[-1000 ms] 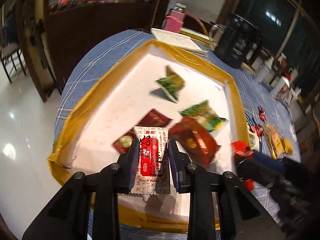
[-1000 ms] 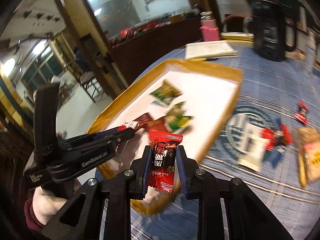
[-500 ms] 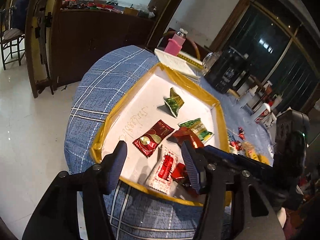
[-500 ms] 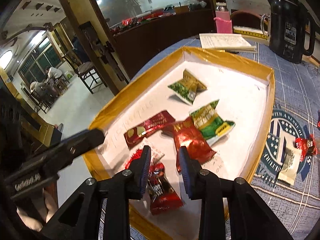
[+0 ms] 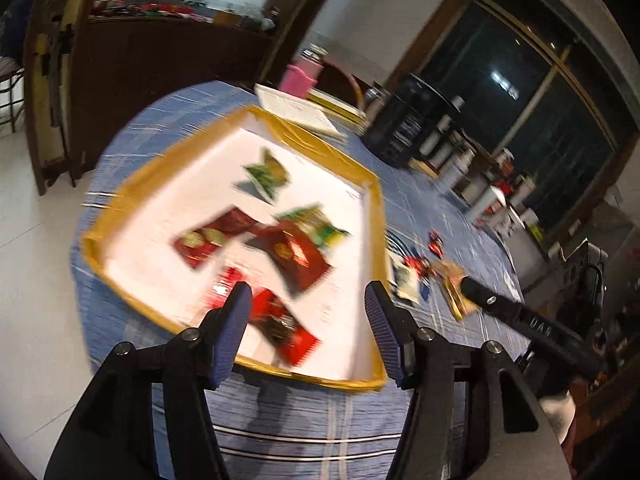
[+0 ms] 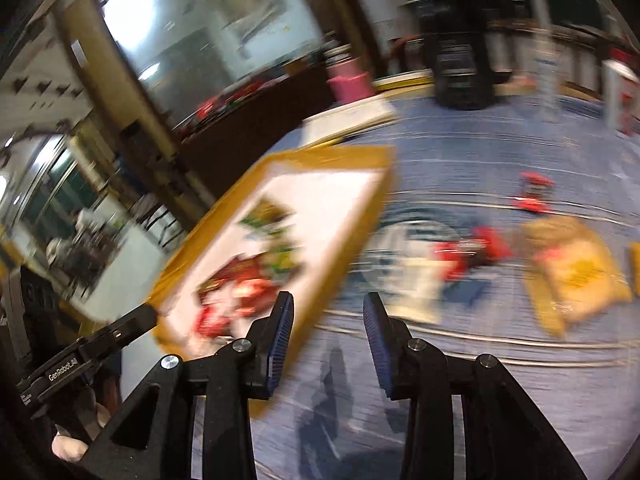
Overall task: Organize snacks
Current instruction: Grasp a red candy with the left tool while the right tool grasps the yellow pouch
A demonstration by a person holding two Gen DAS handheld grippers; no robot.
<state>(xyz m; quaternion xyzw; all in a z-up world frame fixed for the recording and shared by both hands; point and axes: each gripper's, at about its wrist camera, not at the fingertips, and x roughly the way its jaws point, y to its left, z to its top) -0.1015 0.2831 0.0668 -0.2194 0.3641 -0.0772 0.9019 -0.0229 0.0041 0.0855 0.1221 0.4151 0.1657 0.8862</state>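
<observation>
Your right gripper (image 6: 326, 332) is nearer the loose snacks: its fingers are empty and opening, and the pale packet (image 6: 416, 280) lies on the tabletop (image 6: 480, 400) just ahead and a little right of them, long axis running roughly away from you, with the red packets (image 6: 476, 252) and the yellow bag (image 6: 576, 272) further right. Your left gripper (image 5: 308, 328) is empty too, about half open, hovering over the near edge of the yellow-rimmed tray (image 5: 376, 240), where the sorted snacks already lie.
</observation>
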